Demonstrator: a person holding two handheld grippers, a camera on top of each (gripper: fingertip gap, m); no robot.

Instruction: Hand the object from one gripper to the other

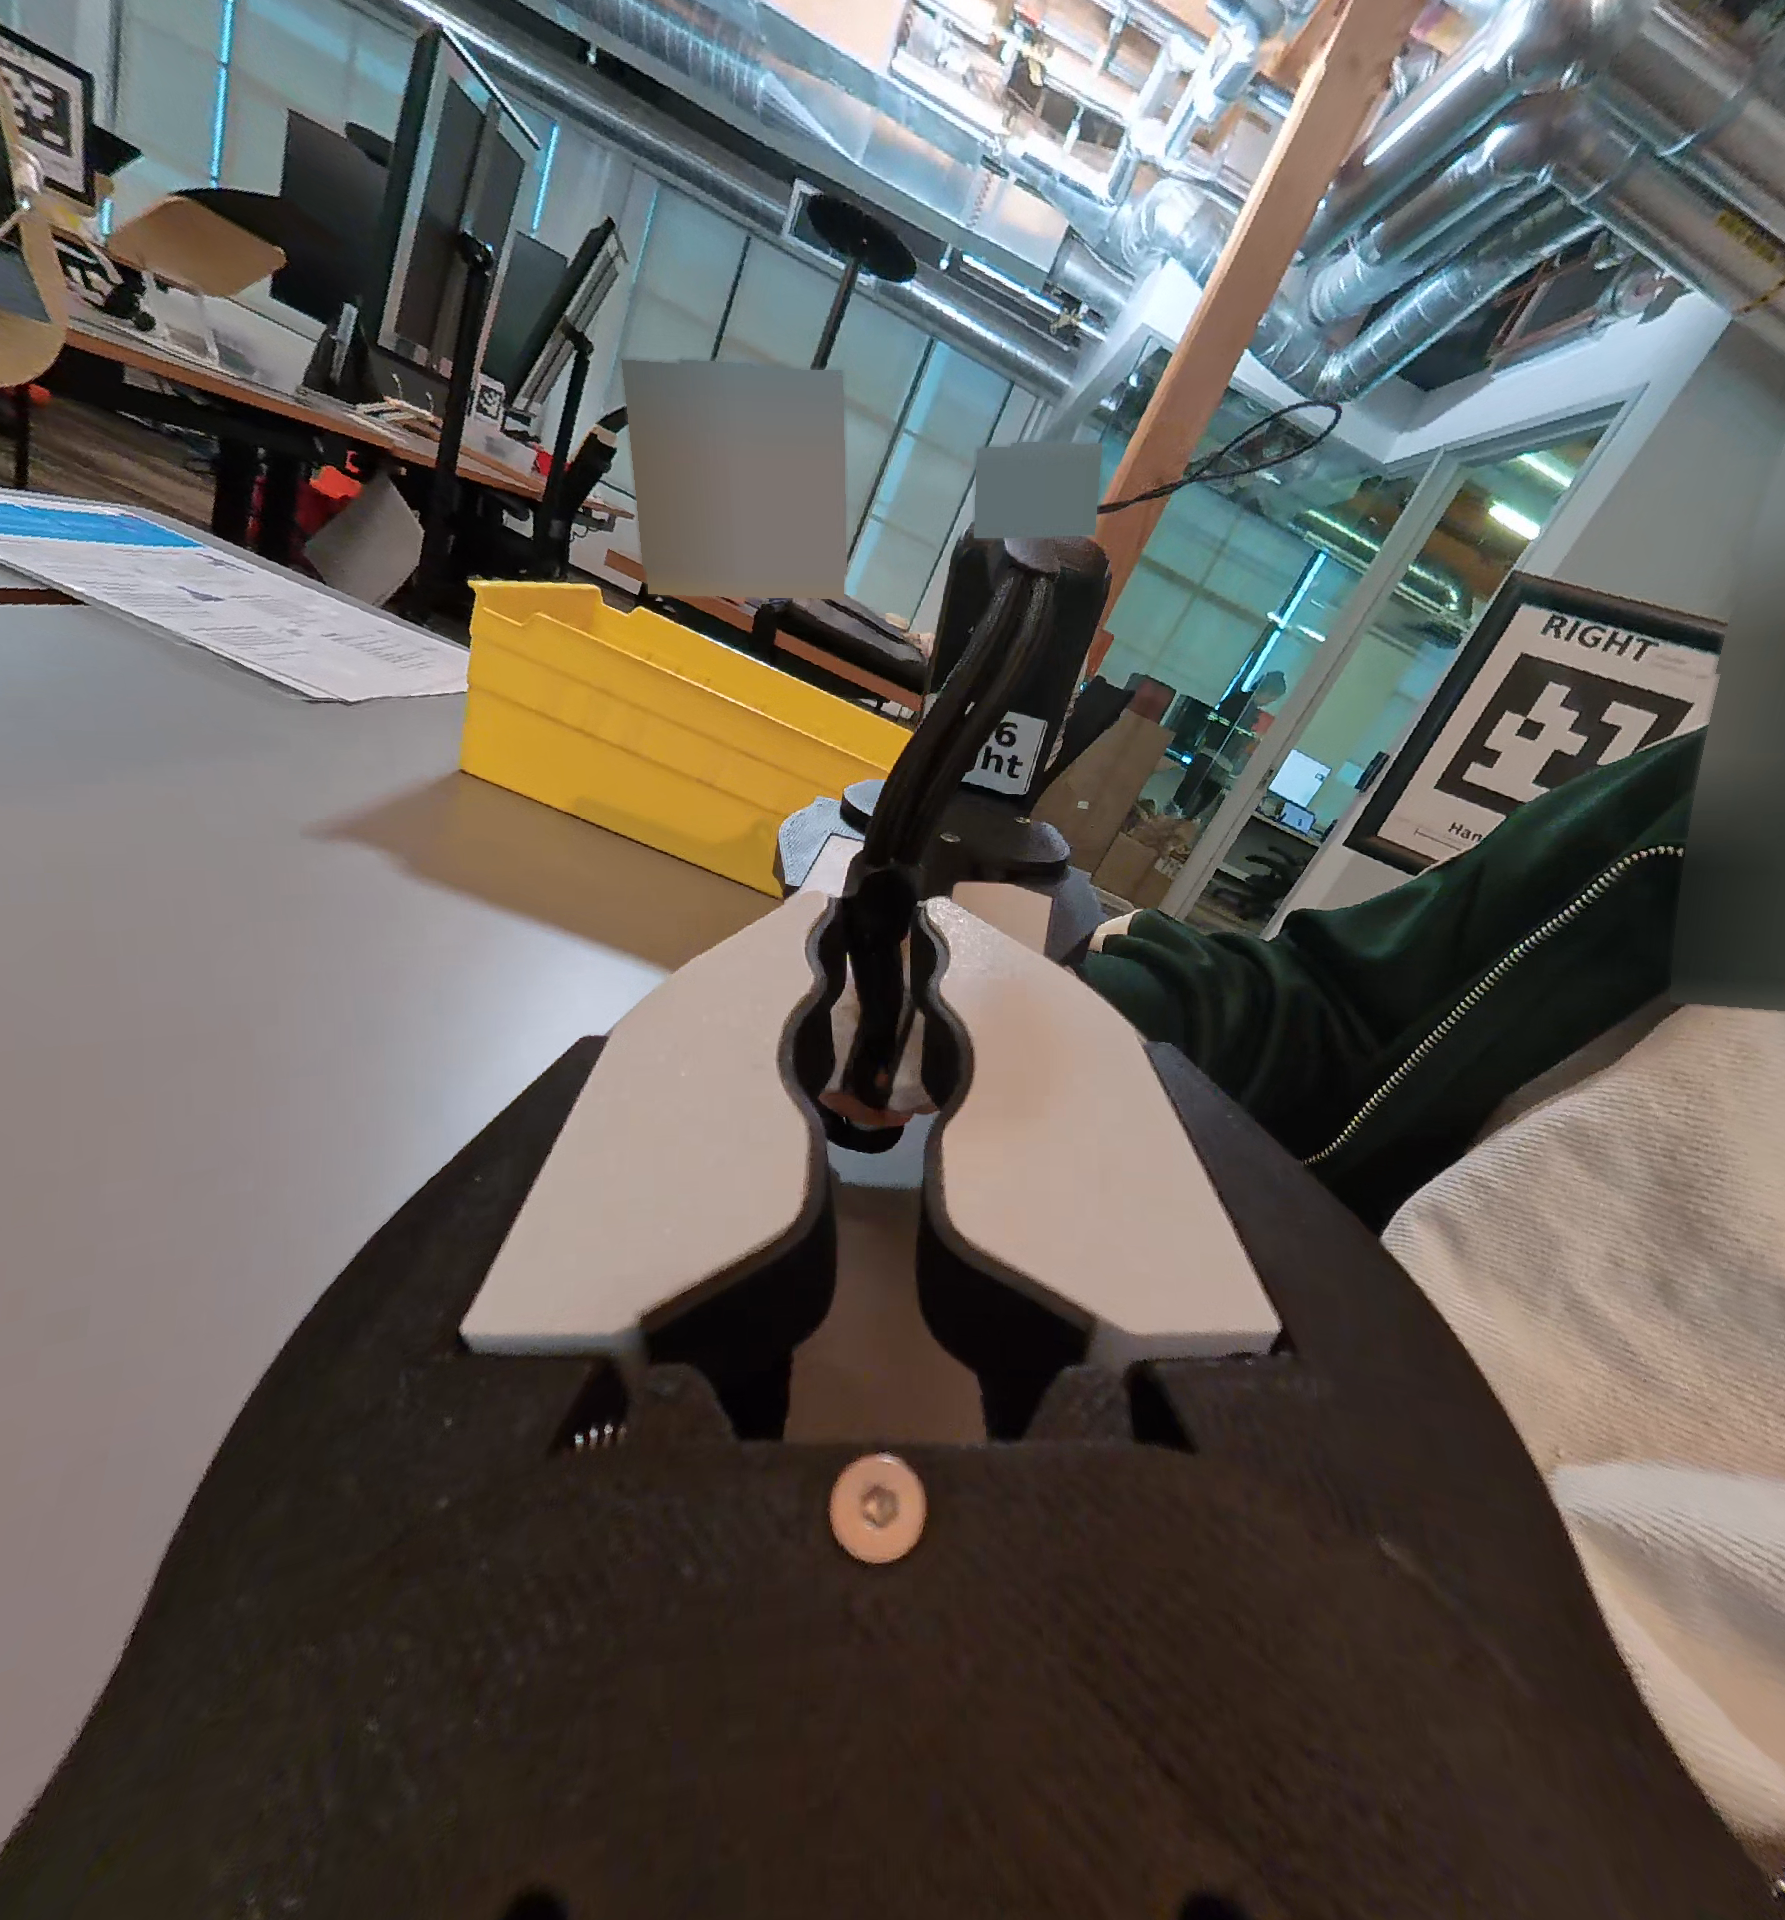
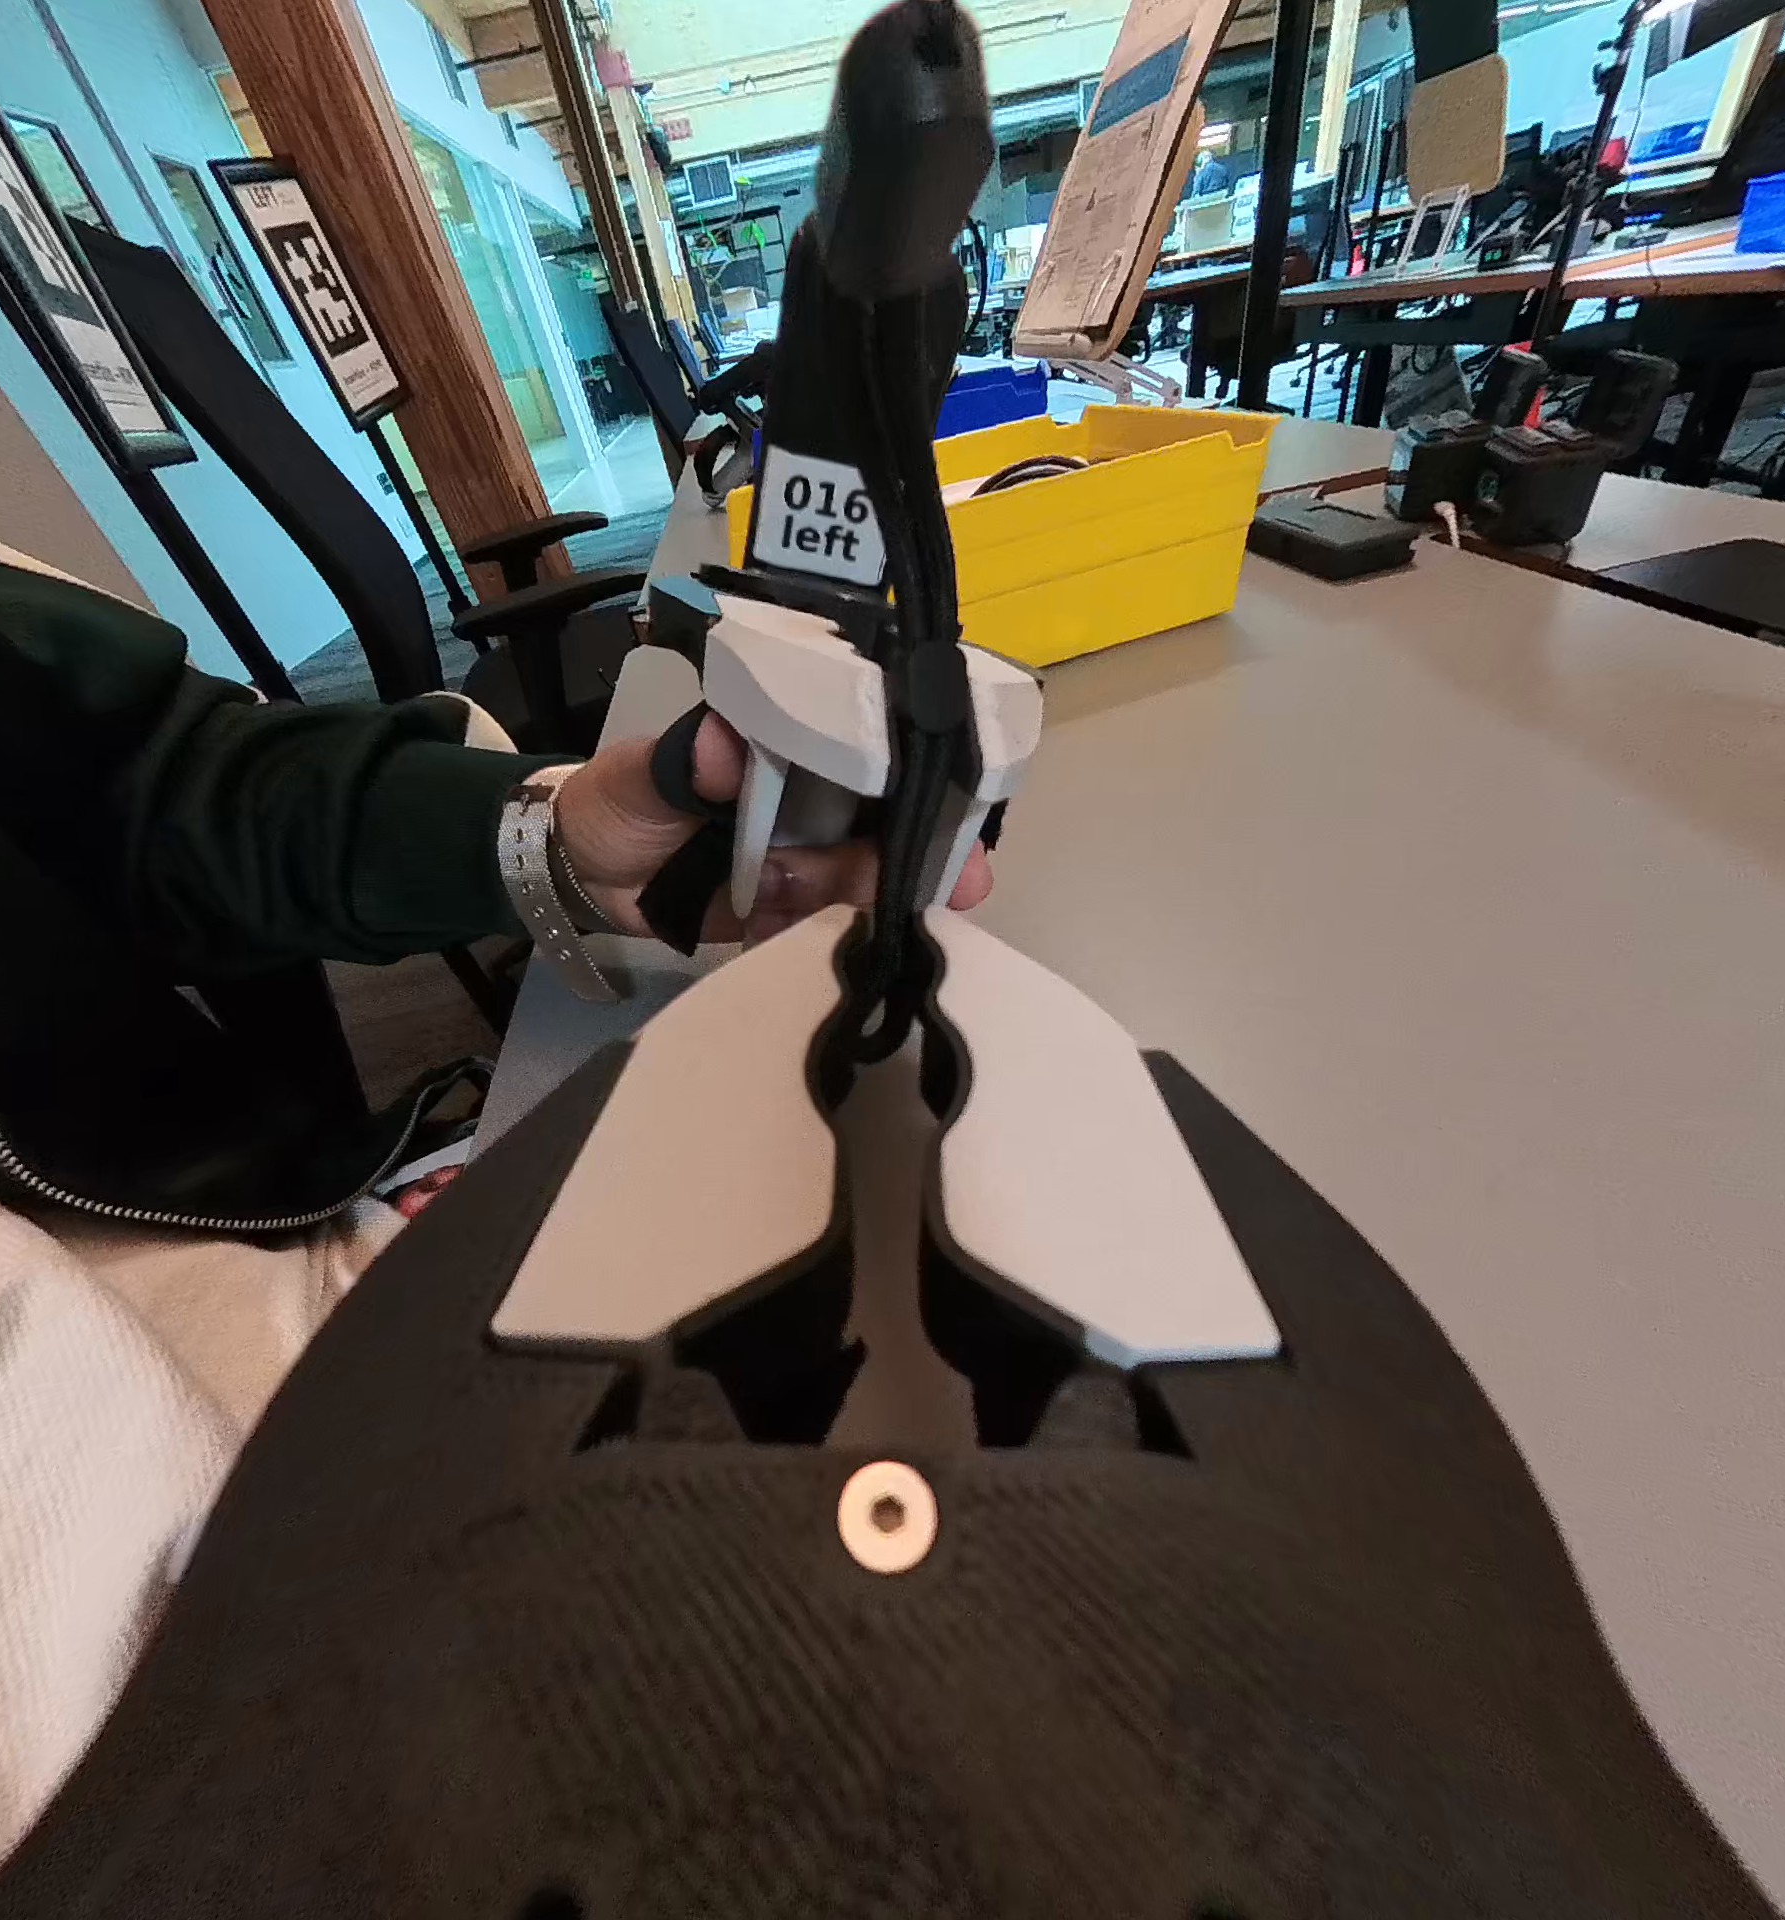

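In the left wrist view, the left tool (image 1: 872, 997) sat at frame centre, its jaws clamped on a bundle of black cords (image 1: 883, 935) with a toggle, which ran up into the right tool (image 1: 929, 862) beyond. The yellow bin (image 1: 649, 717) stood left of centre on the desk (image 1: 192, 883). In the right wrist view, the right tool's jaws pinched the same cords at centre. With both clamped, pulling apart could strain the cords; releasing early could drop them onto the desk.
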